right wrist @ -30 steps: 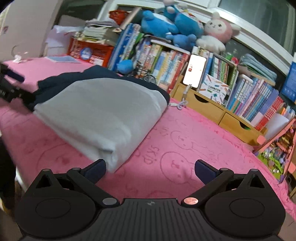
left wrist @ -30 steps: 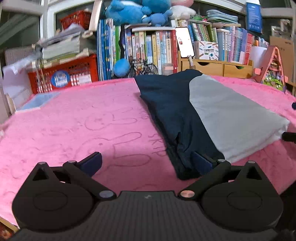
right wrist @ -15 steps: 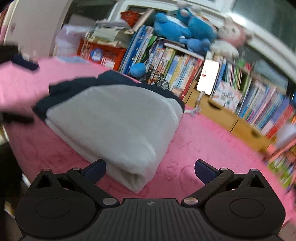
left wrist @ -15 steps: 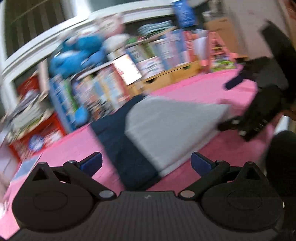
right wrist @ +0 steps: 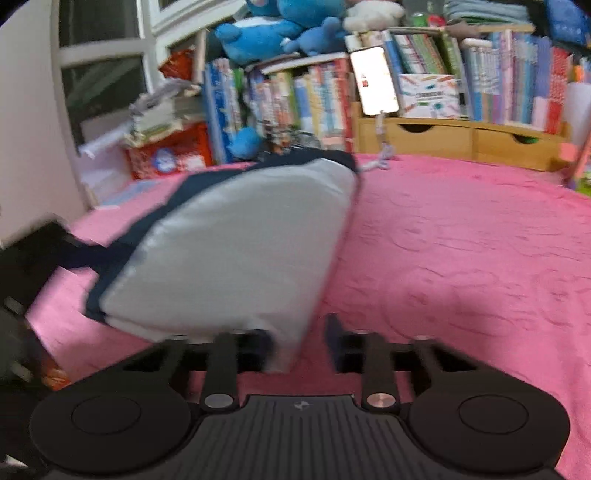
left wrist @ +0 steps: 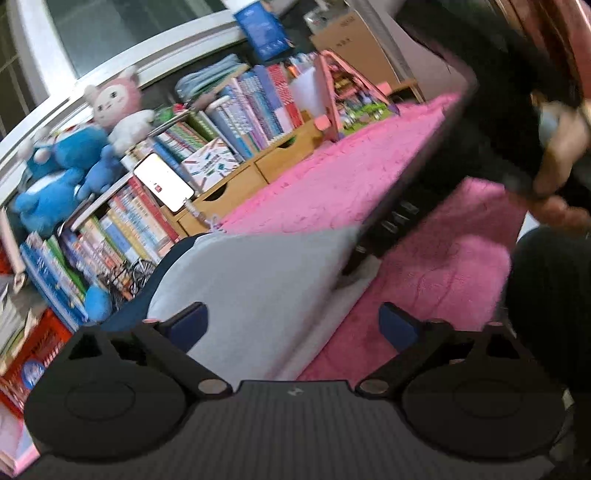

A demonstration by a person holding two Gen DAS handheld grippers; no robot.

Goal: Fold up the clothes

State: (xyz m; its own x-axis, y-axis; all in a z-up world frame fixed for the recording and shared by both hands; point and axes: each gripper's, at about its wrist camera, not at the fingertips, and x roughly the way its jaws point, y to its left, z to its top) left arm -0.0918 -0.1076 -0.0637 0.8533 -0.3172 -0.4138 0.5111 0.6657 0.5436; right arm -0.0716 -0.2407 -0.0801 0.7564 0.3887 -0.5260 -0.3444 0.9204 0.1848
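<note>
The folded grey garment with a dark navy layer beneath it (right wrist: 236,243) lies on the pink plush cover with faint embossed figures (right wrist: 461,258) spread over the tabletop; its near corner reaches in between the fingers of the right gripper (right wrist: 301,345), which have just been closing and now stand narrow, the left finger (right wrist: 264,347) against or under the grey cloth and the right finger (right wrist: 334,339) just beside the corner with a thin strip of pink showing between; blur makes it impossible to tell whether the cloth is actually pinched; the grey panel rises from those fingers and slopes away ahead and to the left of them, its navy edge trailing off leftward; in the left wrist view the left gripper (left wrist: 291,325) has its fingers spread wide, having just closed a little, and nothing is clamped; the left finger (left wrist: 188,325) sits over the grey fabric (left wrist: 251,284) while the right finger (left wrist: 399,326) hovers over bare pink cover, so the garment's right edge runs between the two; ahead and to the right of these fingers the other black gripper body reaches to the raised grey corner, with a person's hand (left wrist: 561,147) on it, blurred; beyond both pairs of fingers stand a row of colourful upright books (right wrist: 321,99), a lit white phone (right wrist: 375,81) propped on low wooden drawers (right wrist: 436,136), and blue plush toys (right wrist: 273,33) on top.
</note>
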